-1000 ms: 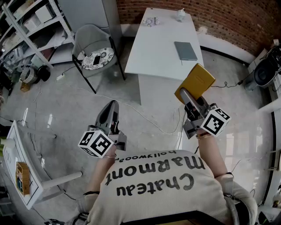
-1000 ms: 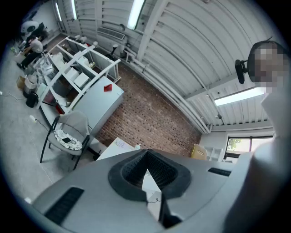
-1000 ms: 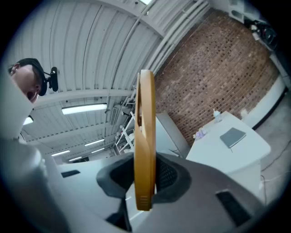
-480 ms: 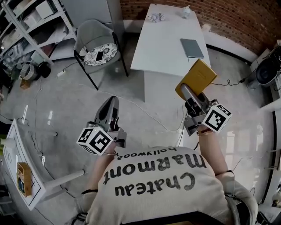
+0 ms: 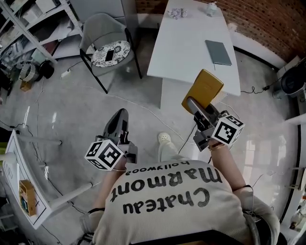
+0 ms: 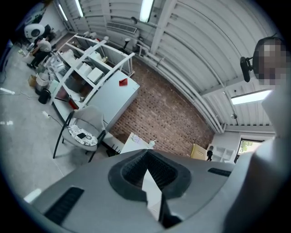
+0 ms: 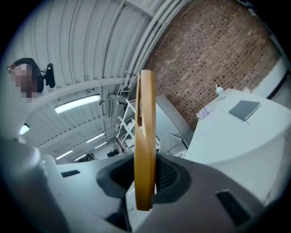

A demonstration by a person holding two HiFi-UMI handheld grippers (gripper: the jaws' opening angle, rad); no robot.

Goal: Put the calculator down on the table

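Note:
A flat yellow calculator [image 5: 203, 90] stands on edge in my right gripper [image 5: 192, 102], which is shut on its lower end. In the head view it hangs in the air at the near edge of the white table [image 5: 186, 48]. The right gripper view shows the calculator [image 7: 145, 136] edge-on between the dark pads, with the table [image 7: 227, 136] beyond it to the right. My left gripper [image 5: 122, 114] hangs over the floor left of the table, jaws together and empty. In its own view the left gripper [image 6: 148, 157] points at the table's far end.
A grey notebook [image 5: 218, 51] lies on the table, and small objects [image 5: 178, 13] sit at its far end. A grey chair [image 5: 107, 48] holding a phone stands left of the table. Shelving [image 5: 28, 28] lines the left side. Cables [image 5: 143, 112] cross the floor.
Both grippers have moved forward and lower toward the table. The calculator now overlaps the table's near edge in the head view. A foot has come into view on the floor.

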